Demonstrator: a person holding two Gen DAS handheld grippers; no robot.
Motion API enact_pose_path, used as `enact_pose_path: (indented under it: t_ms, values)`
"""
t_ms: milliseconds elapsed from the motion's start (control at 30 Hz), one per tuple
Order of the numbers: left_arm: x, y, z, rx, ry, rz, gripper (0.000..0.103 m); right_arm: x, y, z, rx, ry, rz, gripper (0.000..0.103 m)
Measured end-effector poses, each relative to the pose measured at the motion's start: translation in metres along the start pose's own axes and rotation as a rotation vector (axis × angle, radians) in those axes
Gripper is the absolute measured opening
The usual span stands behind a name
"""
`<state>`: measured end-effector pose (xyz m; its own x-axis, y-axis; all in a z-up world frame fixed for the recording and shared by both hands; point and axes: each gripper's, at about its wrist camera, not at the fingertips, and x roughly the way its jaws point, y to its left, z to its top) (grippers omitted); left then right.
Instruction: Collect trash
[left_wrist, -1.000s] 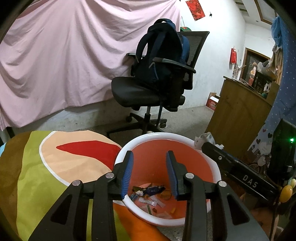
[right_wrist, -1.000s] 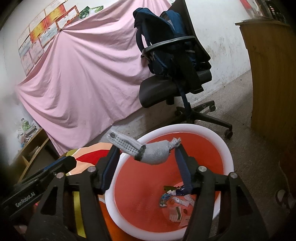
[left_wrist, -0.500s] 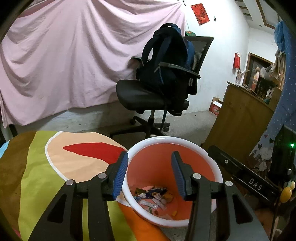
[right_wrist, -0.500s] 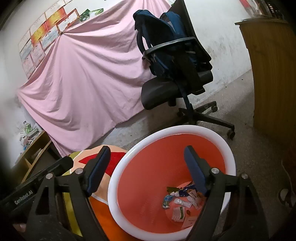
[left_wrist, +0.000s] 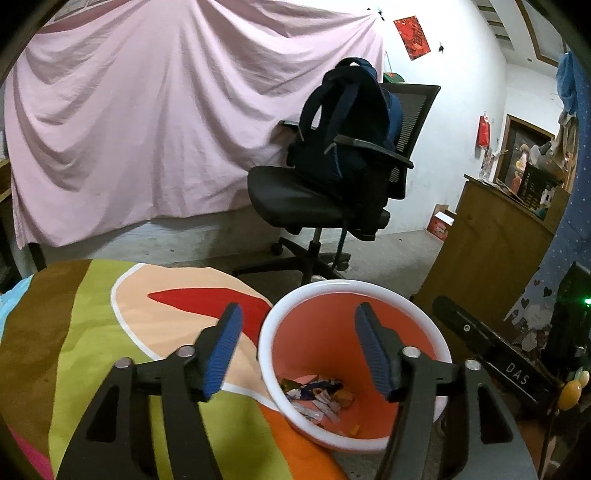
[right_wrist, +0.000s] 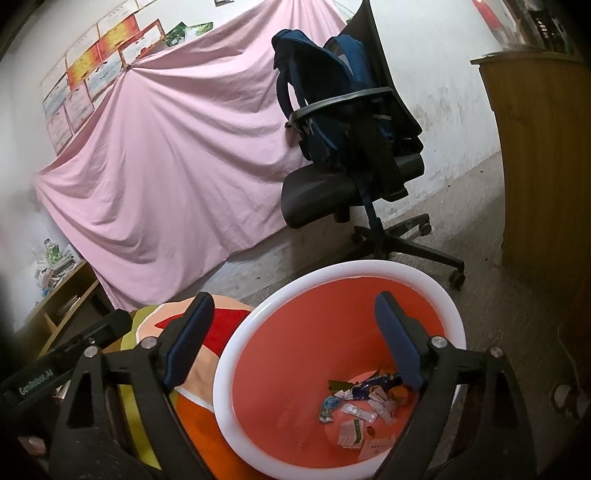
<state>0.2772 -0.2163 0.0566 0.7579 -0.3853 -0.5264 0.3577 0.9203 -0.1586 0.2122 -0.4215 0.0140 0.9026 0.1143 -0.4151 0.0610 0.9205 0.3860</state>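
An orange bin with a white rim (left_wrist: 347, 291) (right_wrist: 332, 273) stands on the floor beside the colourful cloth-covered surface (left_wrist: 74, 332). Several wrappers and scraps of trash (left_wrist: 317, 395) (right_wrist: 362, 402) lie at its bottom. My left gripper (left_wrist: 301, 347) is open and empty, above the bin's near left rim. My right gripper (right_wrist: 293, 339) is open and empty, over the bin's mouth. The grey sock-like item seen earlier does not show now.
A black office chair with a dark blue backpack (left_wrist: 343, 147) (right_wrist: 332, 110) stands behind the bin. A pink sheet (left_wrist: 166, 129) hangs on the wall. A wooden cabinet (left_wrist: 491, 251) (right_wrist: 543, 155) stands to the right. A low shelf (right_wrist: 59, 291) is at the left.
My right gripper opened and the grey sock-like item left its fingers. My left gripper opened wider and pulled back and up from the bin.
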Motion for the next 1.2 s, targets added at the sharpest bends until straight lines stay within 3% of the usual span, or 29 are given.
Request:
enact_pose_path:
  t_ms: [133, 300, 400, 1200]
  values:
    - [-0.011, 0.007, 0.001, -0.018, -0.037, 0.027, 0.079, -0.004, 0.003, 0.001, -0.013, -0.022, -0.007, 0.103]
    - [-0.024, 0.015, 0.001, -0.034, -0.075, 0.068, 0.082, -0.011, 0.008, 0.002, -0.025, -0.066, 0.002, 0.103]
    - [-0.031, 0.019, 0.000, -0.048, -0.103, 0.105, 0.101, -0.015, 0.012, 0.002, -0.040, -0.085, 0.010, 0.103]
    - [-0.078, 0.045, -0.025, -0.065, -0.200, 0.186, 0.101, -0.032, 0.048, -0.009, -0.151, -0.154, 0.004, 0.103]
